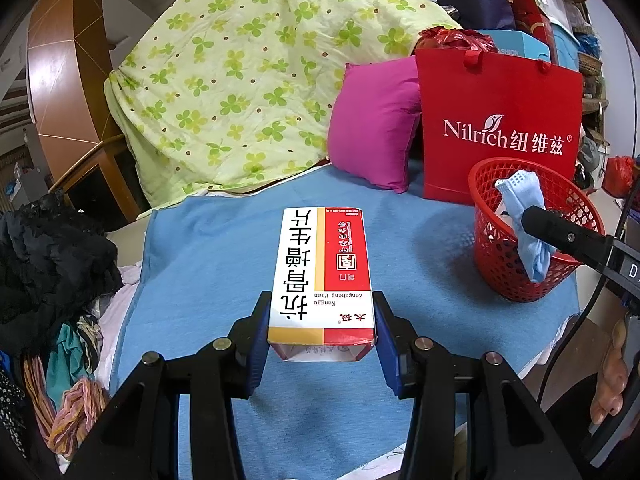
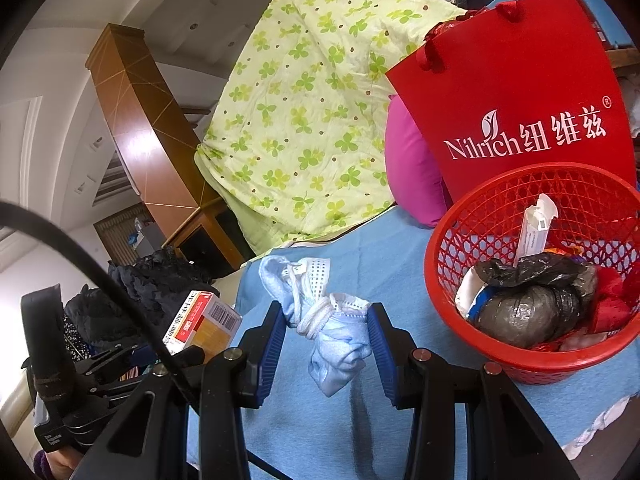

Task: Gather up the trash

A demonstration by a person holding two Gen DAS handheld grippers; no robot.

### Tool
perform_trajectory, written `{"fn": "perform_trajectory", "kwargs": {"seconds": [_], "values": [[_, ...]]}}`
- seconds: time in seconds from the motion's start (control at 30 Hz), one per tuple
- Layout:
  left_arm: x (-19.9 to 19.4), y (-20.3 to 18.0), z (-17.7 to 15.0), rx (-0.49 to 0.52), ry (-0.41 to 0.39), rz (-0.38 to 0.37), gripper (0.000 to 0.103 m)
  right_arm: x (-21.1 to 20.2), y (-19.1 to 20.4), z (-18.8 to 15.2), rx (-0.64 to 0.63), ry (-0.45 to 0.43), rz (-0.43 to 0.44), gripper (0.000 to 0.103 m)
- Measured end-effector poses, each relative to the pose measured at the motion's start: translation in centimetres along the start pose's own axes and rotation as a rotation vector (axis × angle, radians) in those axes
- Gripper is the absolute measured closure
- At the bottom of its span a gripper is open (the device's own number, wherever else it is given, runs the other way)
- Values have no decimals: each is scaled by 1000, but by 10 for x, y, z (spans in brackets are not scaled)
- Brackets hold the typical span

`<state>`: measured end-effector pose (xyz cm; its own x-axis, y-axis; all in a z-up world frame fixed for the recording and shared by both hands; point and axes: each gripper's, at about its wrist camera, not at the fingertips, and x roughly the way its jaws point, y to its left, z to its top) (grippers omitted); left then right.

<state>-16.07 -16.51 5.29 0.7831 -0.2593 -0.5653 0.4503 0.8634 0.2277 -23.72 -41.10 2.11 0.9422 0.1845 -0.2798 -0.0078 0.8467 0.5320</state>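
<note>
My left gripper [image 1: 322,332] is shut on the near end of a white, red and yellow medicine box [image 1: 320,264], held lengthwise above the blue cloth. The box [image 2: 204,320] also shows at the lower left of the right wrist view. My right gripper [image 2: 326,332] is shut on a crumpled blue face mask [image 2: 328,320] with white ear loops. It holds the mask just left of the red mesh basket [image 2: 480,216]. From the left wrist view, the mask [image 1: 520,216] hangs at the basket [image 1: 496,260] rim. The basket holds a black plastic bundle [image 2: 524,312], a white tube box and red wrappers.
A red Nilrich paper bag [image 1: 500,128] stands behind the basket, beside a magenta pillow [image 1: 376,124]. A green clover quilt [image 1: 248,80] is piled at the back. Dark clothes [image 1: 48,256] lie off the cloth's left edge. A hand [image 1: 612,360] shows at the right.
</note>
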Motion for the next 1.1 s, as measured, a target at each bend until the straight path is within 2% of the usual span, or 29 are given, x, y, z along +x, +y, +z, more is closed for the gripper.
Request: {"fn": "perform_trajectory", "kwargs": {"seconds": [1.1], "values": [[-6, -20, 8, 36, -13, 4, 54, -11, 0, -2, 11, -19, 1, 58]]}}
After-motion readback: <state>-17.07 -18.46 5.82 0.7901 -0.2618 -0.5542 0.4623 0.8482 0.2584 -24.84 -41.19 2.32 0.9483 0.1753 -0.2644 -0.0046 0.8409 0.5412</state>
